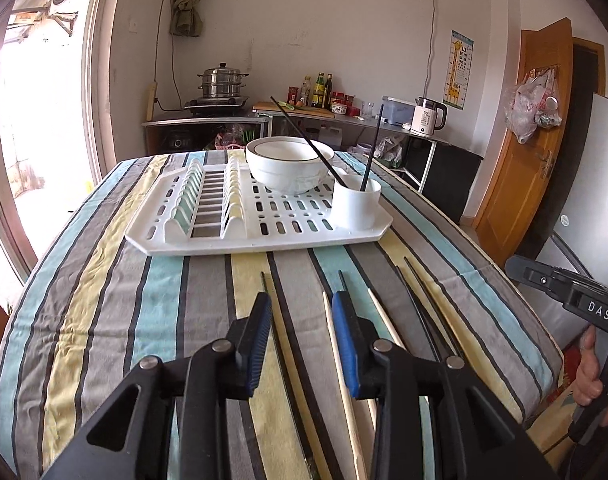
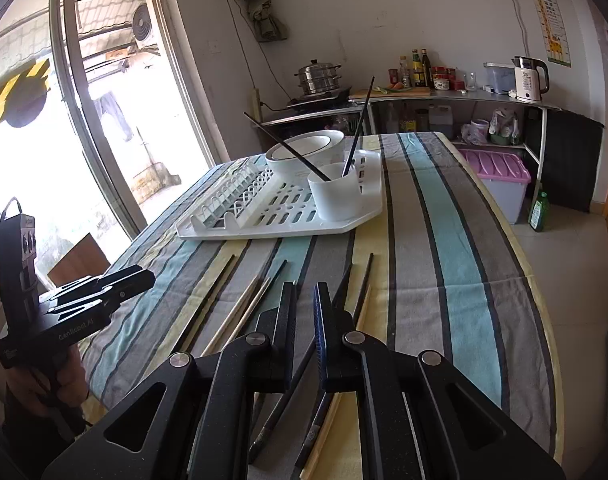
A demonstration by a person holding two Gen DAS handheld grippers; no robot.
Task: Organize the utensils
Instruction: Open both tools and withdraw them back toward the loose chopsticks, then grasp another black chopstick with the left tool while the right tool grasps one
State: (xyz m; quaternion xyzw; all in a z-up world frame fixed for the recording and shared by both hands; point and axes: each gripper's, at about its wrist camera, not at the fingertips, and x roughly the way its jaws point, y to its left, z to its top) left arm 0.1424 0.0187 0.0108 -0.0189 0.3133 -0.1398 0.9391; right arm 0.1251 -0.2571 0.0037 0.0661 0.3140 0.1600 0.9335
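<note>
Striped cloth in grey, pale blue and yellow is covering the table, and loose chopsticks are lying on it near the front edge, both black ones and pale wooden ones. Their long axes are running away from the viewer toward a white dish rack farther back on the table.

In the rack's near right corner a white utensil cup is standing with two black chopsticks already leaning in it; a white bowl is sitting just behind it.

The left tool is hanging low over the cloth with its blue-padded jaws parted and nothing gripped. A black chopstick and a wooden one are lying in line with the gap, pointing the same way as the fingers, so a grasp would likely call for lowering straight onto one of them.

The right tool is hovering with its jaws nearly together, only a narrow slit between them, and nothing caught there. Further black chopsticks are lying just beneath and beside it, also lengthwise.

Each tool is close to its own share of the sticks; the cup is lying ahead of both, nearer the right side.
</note>
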